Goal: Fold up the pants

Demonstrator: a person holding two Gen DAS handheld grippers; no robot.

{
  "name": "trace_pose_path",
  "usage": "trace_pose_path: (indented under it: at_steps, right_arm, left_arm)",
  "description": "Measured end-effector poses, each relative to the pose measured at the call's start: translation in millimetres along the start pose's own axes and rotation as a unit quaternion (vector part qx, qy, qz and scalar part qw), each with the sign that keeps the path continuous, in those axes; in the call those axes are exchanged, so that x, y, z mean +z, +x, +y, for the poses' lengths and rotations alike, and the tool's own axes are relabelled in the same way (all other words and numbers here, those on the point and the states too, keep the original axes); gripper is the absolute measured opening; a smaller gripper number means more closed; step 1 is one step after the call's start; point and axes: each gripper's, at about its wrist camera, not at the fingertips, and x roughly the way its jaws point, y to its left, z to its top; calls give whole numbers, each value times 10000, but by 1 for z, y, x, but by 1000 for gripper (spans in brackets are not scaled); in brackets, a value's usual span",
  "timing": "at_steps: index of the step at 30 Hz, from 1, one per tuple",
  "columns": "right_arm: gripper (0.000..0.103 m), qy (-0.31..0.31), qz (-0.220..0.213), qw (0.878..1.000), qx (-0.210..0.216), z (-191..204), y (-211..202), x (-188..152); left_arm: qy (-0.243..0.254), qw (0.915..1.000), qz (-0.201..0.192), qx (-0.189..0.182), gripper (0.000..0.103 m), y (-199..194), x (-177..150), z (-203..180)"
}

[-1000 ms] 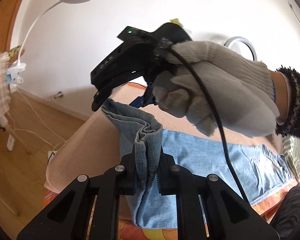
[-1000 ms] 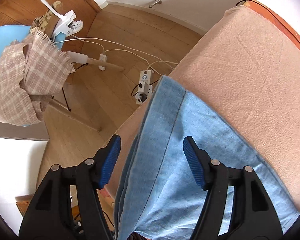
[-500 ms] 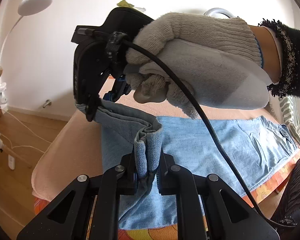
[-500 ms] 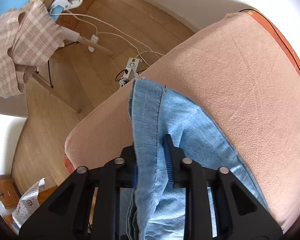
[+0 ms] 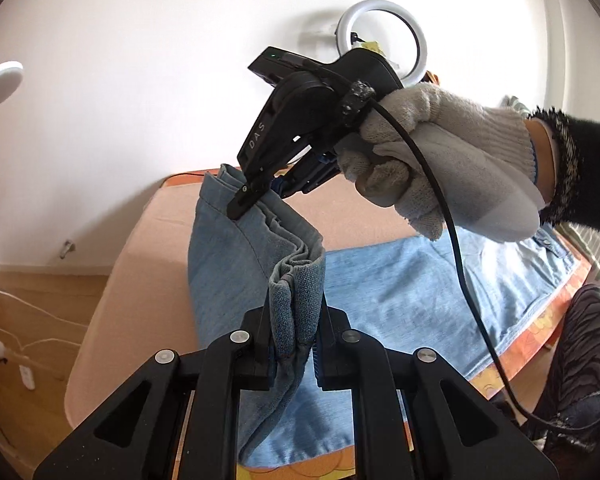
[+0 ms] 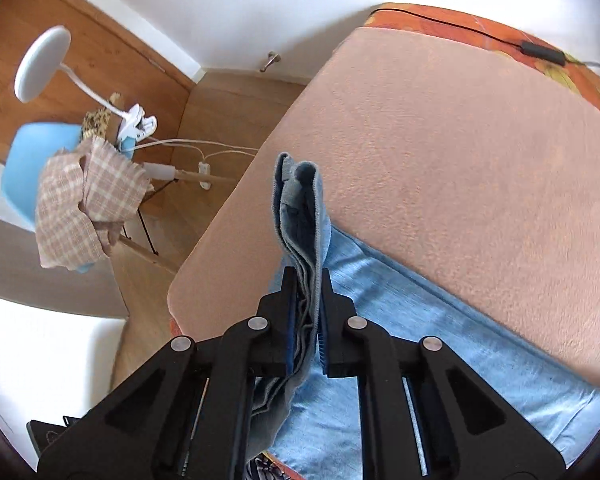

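Bed point(image 6: 460, 152): a peach blanket is covering it, with an orange patterned sheet showing at the edges.
Pants point(image 5: 400, 292): light blue denim, lying along the near side of the bed, the leg end being lifted off the blanket in a bunched fold.
Right hand point(image 5: 440, 168): gloved, gripping its tool above the pants.
Left gripper point(image 5: 294, 336): clamping a thick fold of the hem.
Right gripper point(image 6: 306, 312): having just been closing, it is pinching the layered hem edge.
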Motion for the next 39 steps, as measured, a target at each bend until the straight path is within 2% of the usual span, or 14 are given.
trace_pose_path:
  at_steps: [4, 10, 17, 25, 28, 30, 32, 35, 37, 39]
  right_arm:
    - [10, 303, -297, 9989, 214, -31, -24, -22]
    - [10, 495, -462, 9973, 292, -68, -44, -42]
    - [10, 852, -552, 9940, 400, -115, -53, -73]
    - [12, 1314, -372, 9886, 634, -158, -32, -93]
    - [24, 1370, -385, 9878, 637, -164, -30, -94]
    - [51, 1480, -394, 9858, 683, -169, -29, -92]
    - [54, 1609, -444, 9830, 763, -171, -29, -90]
    - [54, 1525, -418, 9858, 559, -168, -27, -87]
    - [45, 1327, -407, 9898, 319, -160, -26, -86]
    - [18, 1154, -402, 9925, 28, -154, -27, -86]
  left_arm:
    - [314, 9992, 195, -168, 11, 5, 16, -26]
    - [355, 9970, 526, -448, 11, 17, 20, -57]
    - [0, 9930, 855, -815, 11, 36, 3, -79]
    - [-199, 9909, 1061, -803, 11, 53, -13, -94]
    - [-195, 9911, 1065, -774, 11, 53, -15, -96]
    - [-161, 9914, 1060, -747, 11, 52, -15, -98]
    - [-146, 9915, 1062, -735, 11, 52, -15, -100]
    - [-178, 9919, 1038, -714, 11, 52, -16, -102]
    - [-229, 9921, 1007, -713, 11, 51, -16, -102]
    - [-296, 9921, 970, -743, 11, 51, -17, -101]
